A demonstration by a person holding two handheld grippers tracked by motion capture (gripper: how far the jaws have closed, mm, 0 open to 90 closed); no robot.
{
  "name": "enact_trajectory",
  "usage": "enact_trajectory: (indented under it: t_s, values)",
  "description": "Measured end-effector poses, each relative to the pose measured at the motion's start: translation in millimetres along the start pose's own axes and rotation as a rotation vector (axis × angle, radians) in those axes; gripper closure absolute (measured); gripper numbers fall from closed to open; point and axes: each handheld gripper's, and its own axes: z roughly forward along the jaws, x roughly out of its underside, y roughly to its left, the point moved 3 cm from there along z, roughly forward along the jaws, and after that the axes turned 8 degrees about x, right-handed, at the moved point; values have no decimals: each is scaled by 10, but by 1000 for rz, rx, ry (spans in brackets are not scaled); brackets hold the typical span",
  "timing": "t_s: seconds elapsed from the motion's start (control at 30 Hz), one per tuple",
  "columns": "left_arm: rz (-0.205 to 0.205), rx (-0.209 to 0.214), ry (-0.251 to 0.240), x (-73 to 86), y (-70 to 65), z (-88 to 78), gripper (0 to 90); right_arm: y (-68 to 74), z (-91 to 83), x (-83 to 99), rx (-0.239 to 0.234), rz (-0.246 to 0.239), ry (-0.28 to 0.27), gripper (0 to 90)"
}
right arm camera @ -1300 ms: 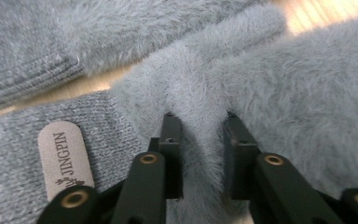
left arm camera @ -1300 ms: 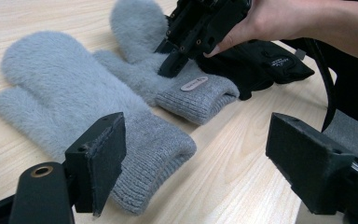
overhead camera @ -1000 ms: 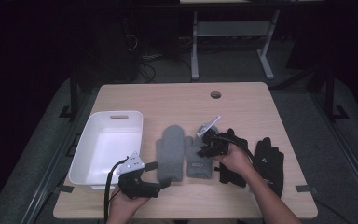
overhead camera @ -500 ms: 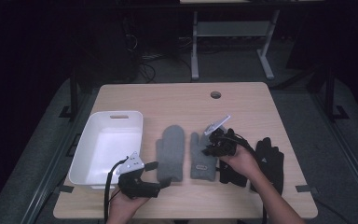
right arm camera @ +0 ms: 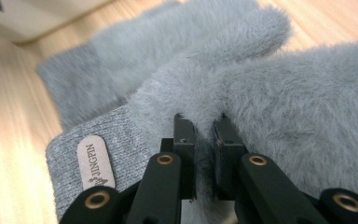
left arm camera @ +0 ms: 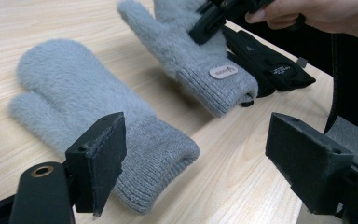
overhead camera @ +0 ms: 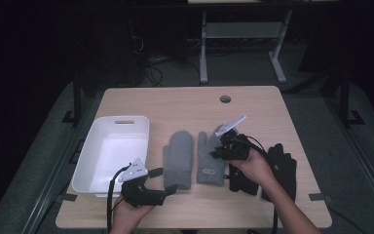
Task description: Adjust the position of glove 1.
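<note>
A shallow pinch of fluff on the labelled mitten (right arm camera: 242,93) is held by the closed right gripper (right arm camera: 204,128); slippage is risked if lifted. The left gripper (left arm camera: 196,154), at 7 o'clock on the table (overhead camera: 175,100), is held wide open, empty.

A light wooden table (overhead camera: 185,105) with a round cable hole (overhead camera: 225,99) near its far edge is carrying everything. A white plastic bin (overhead camera: 111,153) is sitting at its left side. Beside the bin, two fuzzy grey mittens are lying flat side by side: the left mitten (overhead camera: 177,160) and the right mitten (overhead camera: 208,158), which is bearing a small JINGPIN tag (right arm camera: 94,161) on its ribbed cuff. Black gloves (overhead camera: 278,165) are lying just right of the mittens.
</note>
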Motion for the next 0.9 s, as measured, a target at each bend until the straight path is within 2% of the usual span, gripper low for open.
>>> enact_trajectory:
  t_s: [0.17,0.33,0.67,0.73,0.9]
  values:
    - [0,-8,-9,-26,-2,-33,199,107,-40,-171,-1,-20,-19,827]
    - [-4,-10,-21,-52,-9,-64,200,224,-18,-379,-22,-39,-28,827]
    - [-23,-31,-48,-109,38,-153,203,470,224,-726,-81,-121,-7,827]
    - [-29,-34,-51,-114,49,-165,203,504,266,-762,-90,-110,12,827]
    - [-31,-43,-54,-121,77,-171,203,537,406,-810,-120,-116,34,827]
